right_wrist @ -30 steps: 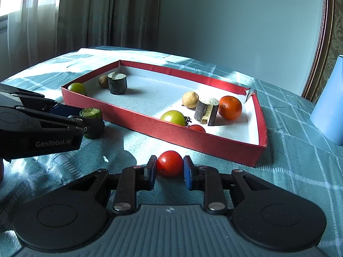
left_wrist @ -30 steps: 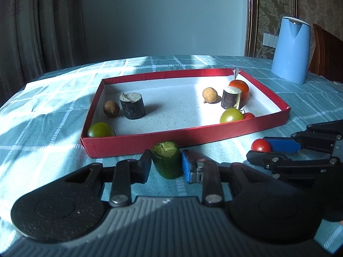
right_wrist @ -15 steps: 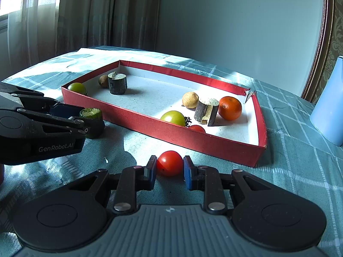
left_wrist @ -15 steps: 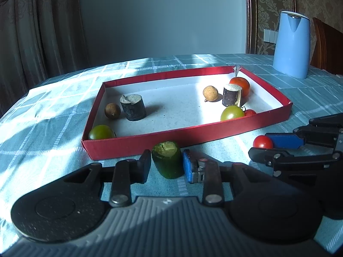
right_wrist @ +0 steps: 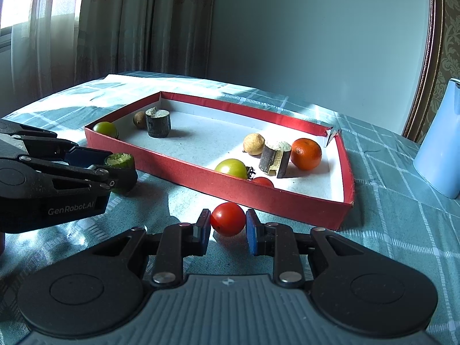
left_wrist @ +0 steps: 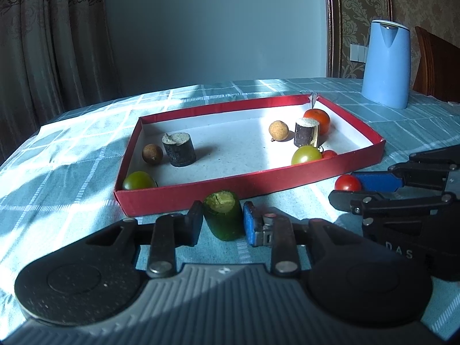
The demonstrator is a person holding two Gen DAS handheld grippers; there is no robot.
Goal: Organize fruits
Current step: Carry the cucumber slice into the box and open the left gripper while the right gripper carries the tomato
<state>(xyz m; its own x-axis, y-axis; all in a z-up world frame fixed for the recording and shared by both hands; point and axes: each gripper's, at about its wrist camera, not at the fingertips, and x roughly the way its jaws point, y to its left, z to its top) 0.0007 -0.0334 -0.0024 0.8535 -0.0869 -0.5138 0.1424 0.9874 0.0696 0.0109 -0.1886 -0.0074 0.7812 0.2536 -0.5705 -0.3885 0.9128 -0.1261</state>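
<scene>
Nothing has moved since a second ago | green stub stands on the tablecloth just in front of the red tray | left gripper jaws closing on it | right gripper squeezes a red tomato — also outside the tray | other fruits lie inside.
</scene>
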